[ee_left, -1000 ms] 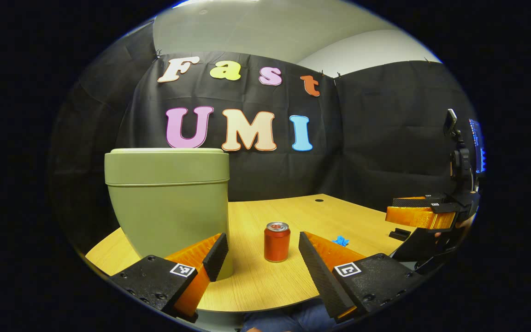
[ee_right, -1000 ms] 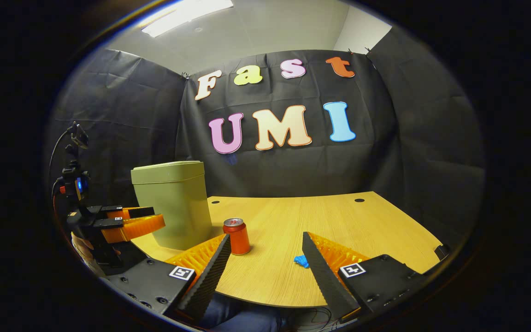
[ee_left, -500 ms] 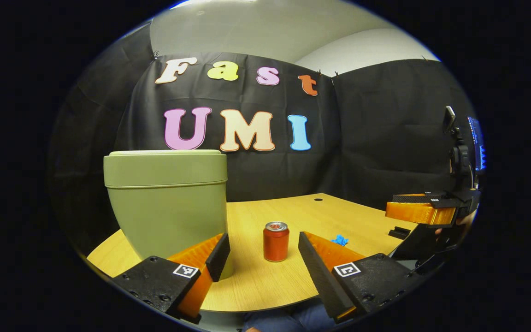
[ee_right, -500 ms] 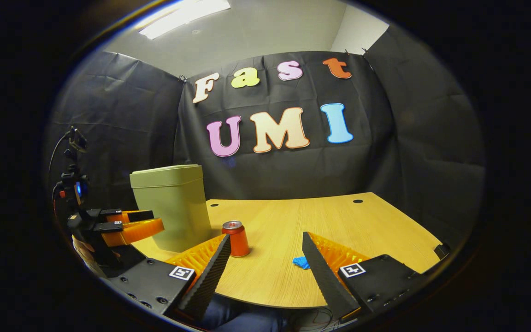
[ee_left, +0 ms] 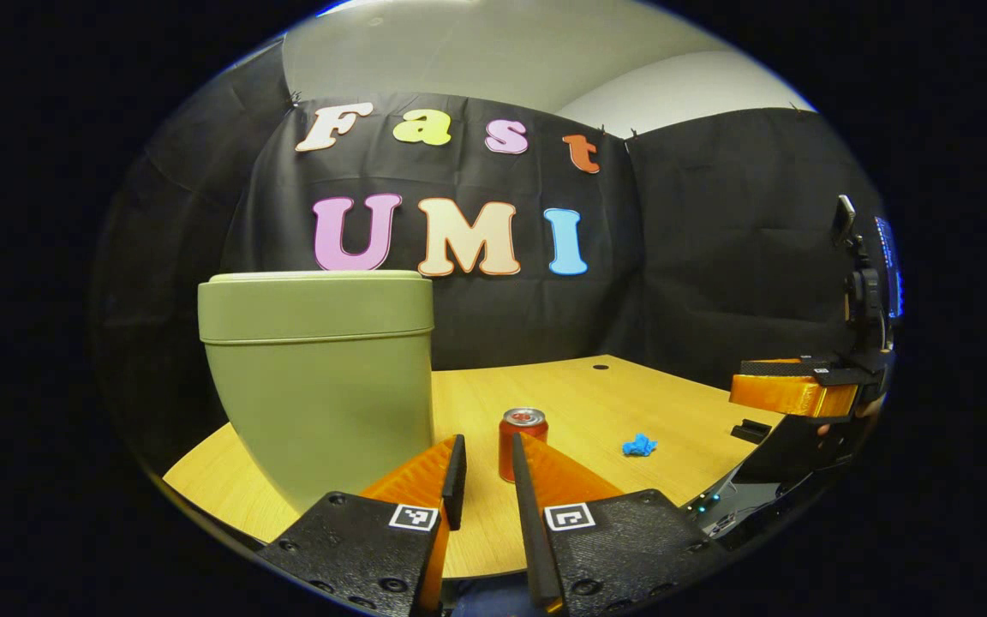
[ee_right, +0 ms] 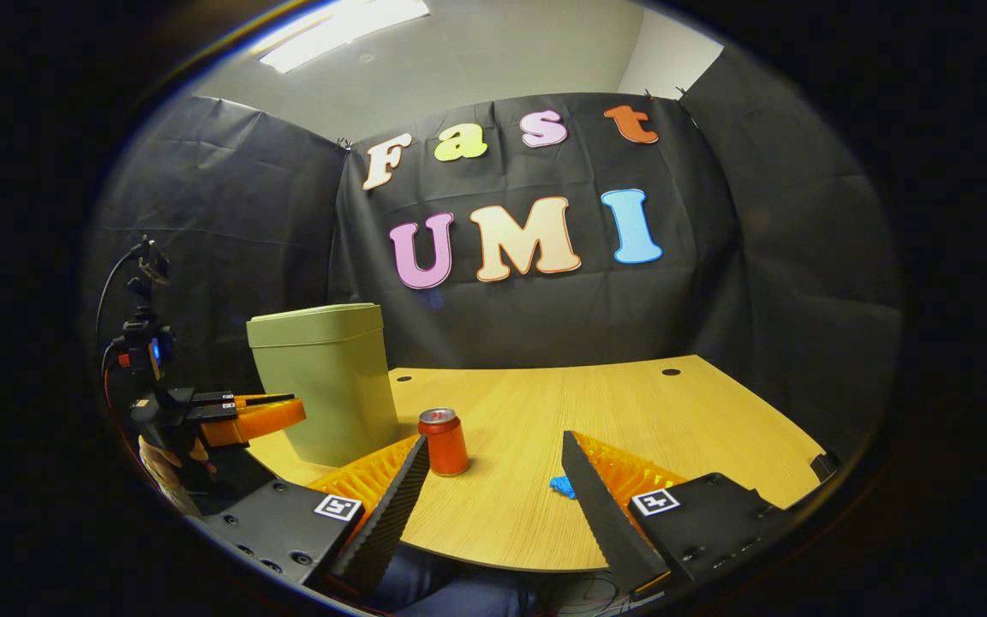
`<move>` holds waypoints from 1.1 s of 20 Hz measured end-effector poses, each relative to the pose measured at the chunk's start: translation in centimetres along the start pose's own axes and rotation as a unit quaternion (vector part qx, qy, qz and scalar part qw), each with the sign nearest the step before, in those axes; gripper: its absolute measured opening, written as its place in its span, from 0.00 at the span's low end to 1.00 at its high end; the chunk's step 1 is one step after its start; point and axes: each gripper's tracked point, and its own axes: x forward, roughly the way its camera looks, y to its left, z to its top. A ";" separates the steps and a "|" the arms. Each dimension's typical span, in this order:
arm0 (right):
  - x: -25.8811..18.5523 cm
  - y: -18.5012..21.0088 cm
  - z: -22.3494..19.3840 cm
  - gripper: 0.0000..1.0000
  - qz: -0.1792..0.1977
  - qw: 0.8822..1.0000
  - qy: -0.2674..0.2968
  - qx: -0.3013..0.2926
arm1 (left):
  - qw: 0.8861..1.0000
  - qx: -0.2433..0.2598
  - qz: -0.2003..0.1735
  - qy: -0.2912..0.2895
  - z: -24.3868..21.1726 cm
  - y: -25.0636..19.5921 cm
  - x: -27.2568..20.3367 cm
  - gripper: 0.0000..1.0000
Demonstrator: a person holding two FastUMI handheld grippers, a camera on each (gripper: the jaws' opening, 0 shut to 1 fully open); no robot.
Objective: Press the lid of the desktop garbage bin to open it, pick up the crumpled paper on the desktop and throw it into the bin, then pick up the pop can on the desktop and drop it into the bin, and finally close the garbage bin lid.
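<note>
Fingers of the left gripper (ee_left: 483,480) stood drawn nearly together with a thin gap, gripping nothing, held low over the near edge of the wooden table (ee_left: 682,403) beside the green garbage bin (ee_left: 322,377), whose lid (ee_left: 316,296) sat down. Beyond the tips the red pop can (ee_left: 522,433) stood upright, with the blue crumpled paper (ee_left: 639,445) lying off to its right. In the right gripper view, the right gripper (ee_right: 493,488) was spread wide and empty, level above the table edge, the paper just beside one finger.
</note>
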 end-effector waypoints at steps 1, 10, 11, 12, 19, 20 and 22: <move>0.0 0.0 -0.1 0.98 0.001 1.000 0.001 0.000 | 1.000 0.000 -0.002 0.000 0.0 0.0 0.1 0.33; -0.1 -0.2 0.0 0.95 0.000 1.000 0.000 0.003 | 1.000 0.014 0.005 -0.017 0.8 0.7 0.0 0.02; 0.0 -0.1 -0.1 0.95 -0.001 1.000 0.001 0.003 | 1.000 0.018 0.008 -0.019 1.0 1.0 0.0 0.01; 0.0 -0.1 -0.1 0.95 -0.001 1.000 0.002 0.003 | 0.999 0.022 0.013 -0.024 1.5 1.4 -0.2 0.00; 0.3 0.6 -0.5 0.95 0.002 1.000 0.007 -0.016 | 0.994 0.047 0.080 -0.064 7.3 6.8 -1.0 0.00; 0.4 0.7 -0.6 0.98 0.005 1.000 0.010 -0.015 | 0.993 0.048 0.087 -0.069 8.3 7.4 -0.8 0.00; 0.6 1.0 -0.9 0.98 0.011 1.000 0.016 -0.010 | 0.990 0.049 0.101 -0.080 10.0 8.6 -0.5 0.00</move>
